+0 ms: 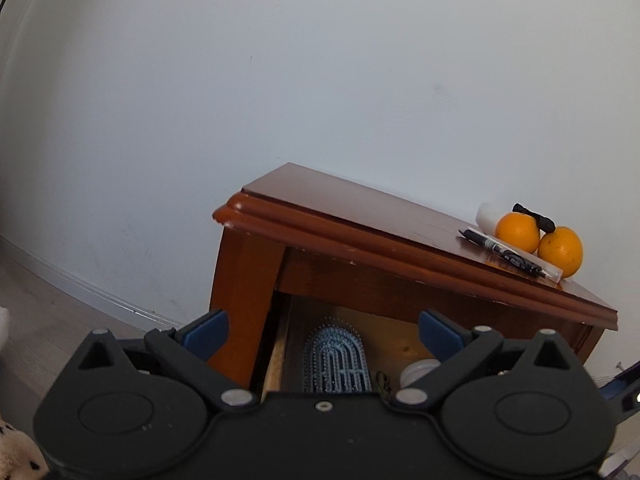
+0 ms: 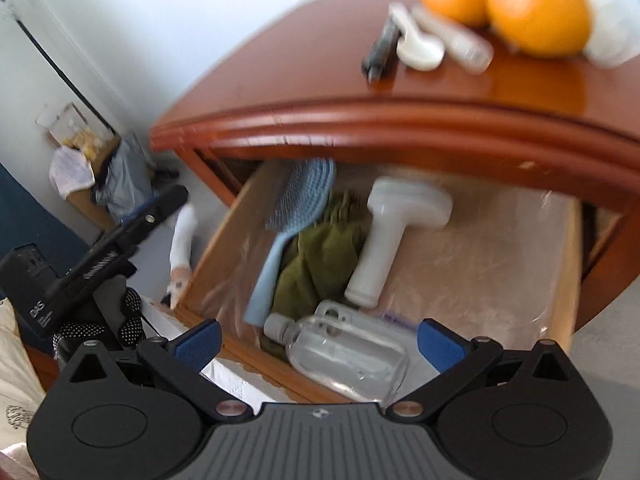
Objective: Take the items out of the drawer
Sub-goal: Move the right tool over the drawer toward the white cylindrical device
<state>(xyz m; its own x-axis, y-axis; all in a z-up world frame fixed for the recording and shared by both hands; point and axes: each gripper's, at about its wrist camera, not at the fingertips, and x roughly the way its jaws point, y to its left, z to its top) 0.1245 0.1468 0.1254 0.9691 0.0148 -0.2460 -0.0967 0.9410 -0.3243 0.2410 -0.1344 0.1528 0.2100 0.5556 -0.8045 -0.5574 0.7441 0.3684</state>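
Drawer point(image 2: 566, 240) stands pulled out under the nightstand top point(image 2: 304, 76), and I read its contents best from the right wrist view. Largest item inside is the white handled device point(image 2: 390, 232), long axis running from upper right down toward the drawer front. Left of it lies the blue hairbrush point(image 2: 290, 220), handle pointing toward me, over an olive cloth point(image 2: 320, 256). Nearest the front sits the clear bottle point(image 2: 344, 354), on its side, cap to the left, long axis across my right gripper point(image 2: 320, 340), which hangs just above it with both pads spread wide and nothing between them. My judgement: the right side is much nearer; the bottle is the next pick, and a wrist turn may be needed to close across its width. My left gripper point(image 1: 324, 334) is likewise released and empty, off the drawer's left corner, seeing only the brush head point(image 1: 336, 360) and a white sliver. Right view is motion-blurred; a clear case-like object behind the bottle is hard to identify. Bottle base is cut off by the gripper body.
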